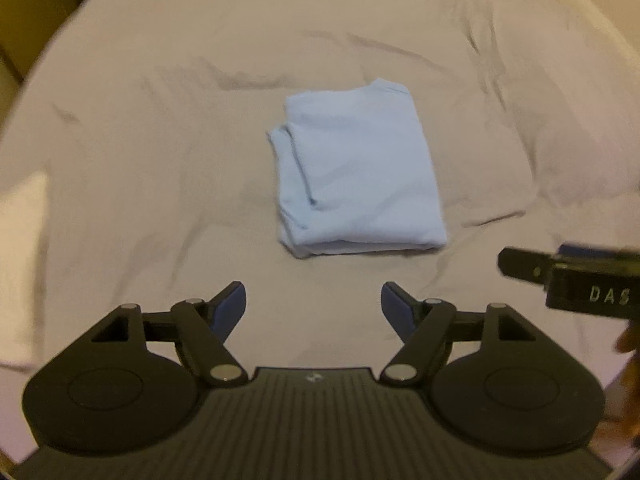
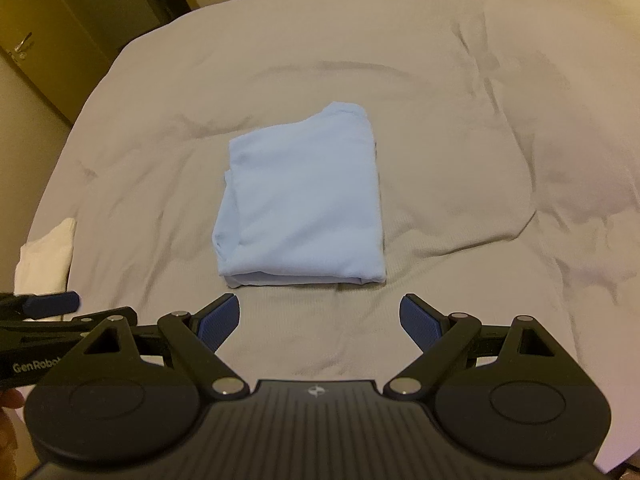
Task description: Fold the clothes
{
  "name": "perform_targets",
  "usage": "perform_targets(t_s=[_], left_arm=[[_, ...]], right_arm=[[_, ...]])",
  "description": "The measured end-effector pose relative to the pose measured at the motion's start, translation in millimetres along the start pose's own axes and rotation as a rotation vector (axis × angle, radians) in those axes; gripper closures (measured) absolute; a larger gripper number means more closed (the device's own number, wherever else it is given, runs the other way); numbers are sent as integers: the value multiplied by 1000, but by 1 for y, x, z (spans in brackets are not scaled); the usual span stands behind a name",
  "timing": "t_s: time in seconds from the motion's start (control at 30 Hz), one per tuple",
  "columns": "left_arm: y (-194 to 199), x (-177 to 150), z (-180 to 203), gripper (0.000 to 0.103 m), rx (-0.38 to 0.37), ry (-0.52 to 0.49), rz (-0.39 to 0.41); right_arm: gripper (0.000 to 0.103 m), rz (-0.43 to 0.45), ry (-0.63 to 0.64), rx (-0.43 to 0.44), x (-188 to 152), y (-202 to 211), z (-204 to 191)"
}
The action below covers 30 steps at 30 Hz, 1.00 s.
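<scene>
A light blue garment [image 1: 360, 172] lies folded into a compact rectangle on the grey bed sheet [image 1: 160, 120]. It also shows in the right wrist view [image 2: 304, 204]. My left gripper [image 1: 313, 304] is open and empty, hovering just short of the garment's near edge. My right gripper [image 2: 319, 316] is open and empty, also just short of the near edge. The right gripper's body shows at the right of the left wrist view [image 1: 568, 276]. The left gripper's finger shows at the left of the right wrist view [image 2: 52, 304]. Neither gripper touches the garment.
The wrinkled grey sheet [image 2: 480, 120] covers the whole bed. A white folded cloth [image 2: 48, 256] lies at the bed's left edge. A door with a handle [image 2: 24, 46] stands beyond the bed at the far left.
</scene>
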<state>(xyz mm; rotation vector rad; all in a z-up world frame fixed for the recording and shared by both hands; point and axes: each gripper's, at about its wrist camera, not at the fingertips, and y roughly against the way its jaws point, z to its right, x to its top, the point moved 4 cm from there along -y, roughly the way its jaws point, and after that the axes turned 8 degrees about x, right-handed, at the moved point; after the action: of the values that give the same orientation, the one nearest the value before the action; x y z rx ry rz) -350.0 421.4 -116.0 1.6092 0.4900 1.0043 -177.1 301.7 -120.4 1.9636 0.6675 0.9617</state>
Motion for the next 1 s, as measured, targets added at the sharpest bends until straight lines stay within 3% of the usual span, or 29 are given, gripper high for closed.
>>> perform_targets(t_s=[0.23,0.37,0.53,0.67,0.8,1.0], left_arm=[[-77,2,-45,32,-205,277,-95],[-131,21,-65,32,-344,423,-130],[-196,54,-74,30,-402,421,-100],[-246,72,-81,29,-500,417,-98],[-278,80,-80,26,-660,449,-108],[-310,83,-74,27,-739,459,-123]], right_arm=[[16,-60,-127,118,-9,-46,53],[17,-92,-186,166,-6,-86,83],[22,-52,-231,270,22,-131,108],[22,2,-236,328,52,-161,125],[22,11,-250,403,72,-191,142],[22,26,-339,514,80,-222,169]])
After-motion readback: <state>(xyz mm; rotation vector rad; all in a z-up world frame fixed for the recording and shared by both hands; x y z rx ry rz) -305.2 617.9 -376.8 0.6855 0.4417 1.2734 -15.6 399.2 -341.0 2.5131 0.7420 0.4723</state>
